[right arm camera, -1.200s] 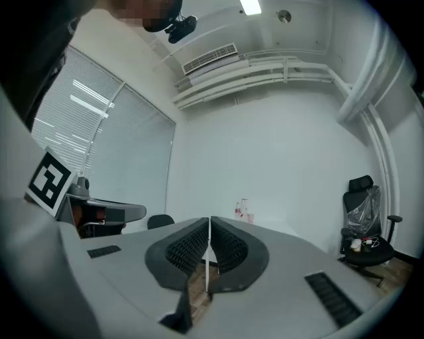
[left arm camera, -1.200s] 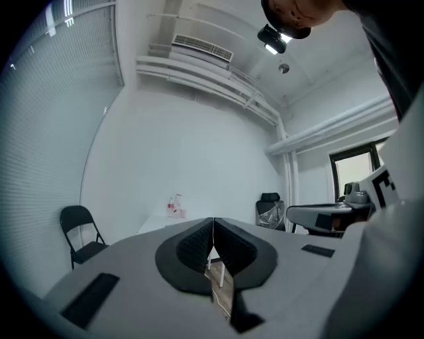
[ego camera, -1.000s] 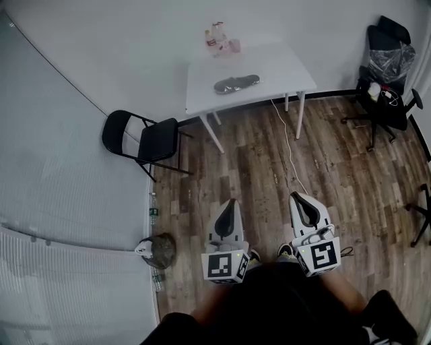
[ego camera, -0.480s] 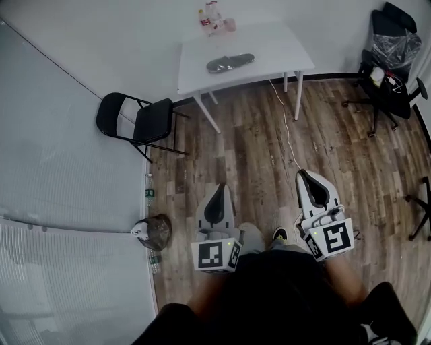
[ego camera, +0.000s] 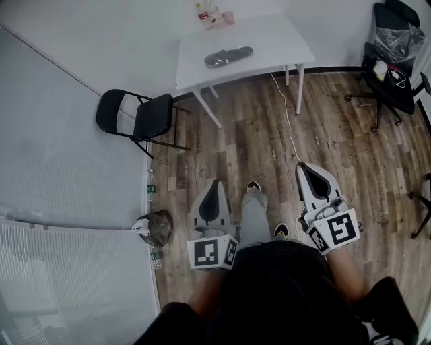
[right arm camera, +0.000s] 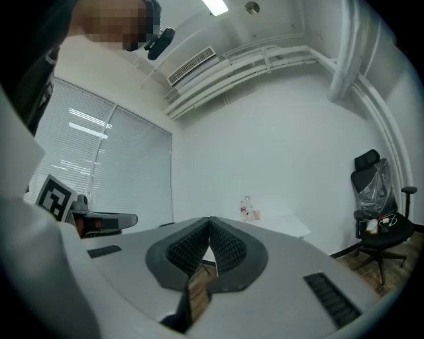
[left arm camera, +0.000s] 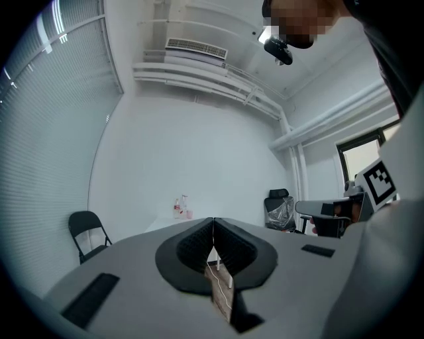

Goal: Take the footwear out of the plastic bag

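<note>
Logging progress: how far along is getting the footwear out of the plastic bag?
Done: nothing yet; the dark footwear, seemingly still in its plastic bag, lies on the white table across the room. In hand: nothing; the left gripper and right gripper are shut, empty. Left: reach the table, take the footwear out.

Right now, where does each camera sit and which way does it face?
Head view: on the person's head, facing steeply down at floor and white table; left tool, right tool, a leg show.
Left gripper view: on the left tool, facing the table along shut jaws; right tool shows.
Right gripper view: on the right tool, facing the table; left tool shows.
All share table, bottles.
</note>
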Demonstrator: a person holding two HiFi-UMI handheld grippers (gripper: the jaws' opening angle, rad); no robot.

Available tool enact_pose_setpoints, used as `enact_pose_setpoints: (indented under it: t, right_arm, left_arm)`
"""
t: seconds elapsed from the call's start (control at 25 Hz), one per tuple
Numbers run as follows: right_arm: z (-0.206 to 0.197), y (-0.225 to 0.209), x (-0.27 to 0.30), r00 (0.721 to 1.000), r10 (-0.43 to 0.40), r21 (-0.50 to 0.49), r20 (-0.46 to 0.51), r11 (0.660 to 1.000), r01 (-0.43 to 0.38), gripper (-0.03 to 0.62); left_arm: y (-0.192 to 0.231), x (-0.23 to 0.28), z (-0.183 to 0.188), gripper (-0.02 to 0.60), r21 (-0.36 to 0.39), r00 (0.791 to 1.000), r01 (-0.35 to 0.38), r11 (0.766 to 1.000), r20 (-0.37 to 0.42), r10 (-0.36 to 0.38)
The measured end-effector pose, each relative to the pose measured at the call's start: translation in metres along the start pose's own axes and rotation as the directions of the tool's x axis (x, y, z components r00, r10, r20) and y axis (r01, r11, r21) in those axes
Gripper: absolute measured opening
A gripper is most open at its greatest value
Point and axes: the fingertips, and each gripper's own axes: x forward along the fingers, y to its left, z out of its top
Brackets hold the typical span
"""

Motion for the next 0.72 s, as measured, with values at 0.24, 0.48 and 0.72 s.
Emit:
enact_pose_setpoints:
  t: [0.24, 0.48, 0.72]
  right_arm:
    - [0.004, -0.012, 0.026, 1.0, 0.007, -0.027, -0.001, 1.0, -0.007, 0.02]
    - [0.003, -0.016, 0.049, 1.0, 0.029, -0.063, -0.006, 0.998, -0.029, 0.02]
    - [-0.005, -0.021, 0.076, 0.999, 0.044, -0.054, -0.013, 0.998, -0.044, 0.02]
  left_arm:
    - [0.005, 0.028, 0.008, 0.023, -0.01, 1.0, 0.01, 1.0, 0.026, -0.01]
    - [0.011, 0.053, 0.01, 0.023, -0.015, 0.999, 0.025, 1.0, 0.04, -0.024]
    - [0.026, 0.077, 0.002, 0.023, -0.024, 0.999, 0.026, 0.999, 0.02, -0.026]
